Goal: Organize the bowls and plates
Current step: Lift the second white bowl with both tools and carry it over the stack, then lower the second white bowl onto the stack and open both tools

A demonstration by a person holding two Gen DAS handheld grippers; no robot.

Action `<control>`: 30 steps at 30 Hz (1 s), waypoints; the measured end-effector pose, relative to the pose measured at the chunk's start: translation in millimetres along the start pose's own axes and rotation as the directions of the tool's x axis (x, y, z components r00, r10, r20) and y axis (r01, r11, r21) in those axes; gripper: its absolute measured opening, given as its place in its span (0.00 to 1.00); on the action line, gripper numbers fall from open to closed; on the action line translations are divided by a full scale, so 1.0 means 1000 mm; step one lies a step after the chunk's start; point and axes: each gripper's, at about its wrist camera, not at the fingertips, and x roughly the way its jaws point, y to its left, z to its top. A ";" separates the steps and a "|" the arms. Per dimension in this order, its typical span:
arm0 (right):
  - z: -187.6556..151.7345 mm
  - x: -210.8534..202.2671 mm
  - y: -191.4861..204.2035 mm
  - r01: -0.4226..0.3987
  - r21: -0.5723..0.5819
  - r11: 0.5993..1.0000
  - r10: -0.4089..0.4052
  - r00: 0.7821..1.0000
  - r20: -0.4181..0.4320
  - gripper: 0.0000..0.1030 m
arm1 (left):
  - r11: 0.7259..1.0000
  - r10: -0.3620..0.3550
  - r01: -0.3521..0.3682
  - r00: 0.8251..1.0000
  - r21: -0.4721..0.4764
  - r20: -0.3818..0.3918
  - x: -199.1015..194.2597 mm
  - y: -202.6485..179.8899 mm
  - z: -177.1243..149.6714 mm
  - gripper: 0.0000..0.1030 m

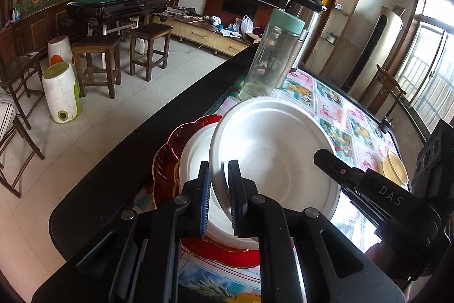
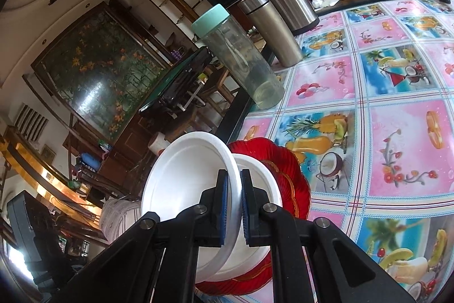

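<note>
Two grippers [image 1: 219,198] [image 2: 233,206] pinching one white bowl [image 1: 272,149], second bowl [image 1: 195,158] beneath, perhaps two red plates [image 2: 295,175]

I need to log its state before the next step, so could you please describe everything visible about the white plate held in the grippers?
The white plate is round, matte, foam-like, with a raised rim and shallow well, apparently empty. It is tilted, lifted above a second white plate that lies on a red scalloped dish near the table's edge. The left gripper pinches its rim, and the right gripper pinches the rim too. Whether its lower edge touches the plate beneath is unclear.
</note>
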 end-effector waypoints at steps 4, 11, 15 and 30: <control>0.000 0.007 -0.009 -0.021 0.017 1.000 0.021 1.000 -0.007 0.08 | 1.000 0.005 -0.005 1.000 -0.001 -0.015 0.005 -0.002 -0.001 0.10; -0.001 0.020 -0.024 -0.051 0.044 0.998 0.052 0.998 -0.029 0.08 | 1.000 0.022 -0.023 0.999 -0.010 -0.041 0.020 0.000 0.000 0.10; -0.004 0.023 -0.027 -0.041 0.041 0.998 0.042 0.998 -0.044 0.12 | 0.999 0.027 -0.028 0.998 -0.016 -0.061 0.027 0.001 0.000 0.10; -0.016 0.032 -0.022 -0.023 -0.004 1.000 0.023 0.996 -0.085 0.12 | 0.998 0.057 -0.058 0.995 -0.008 -0.077 0.029 0.010 -0.003 0.10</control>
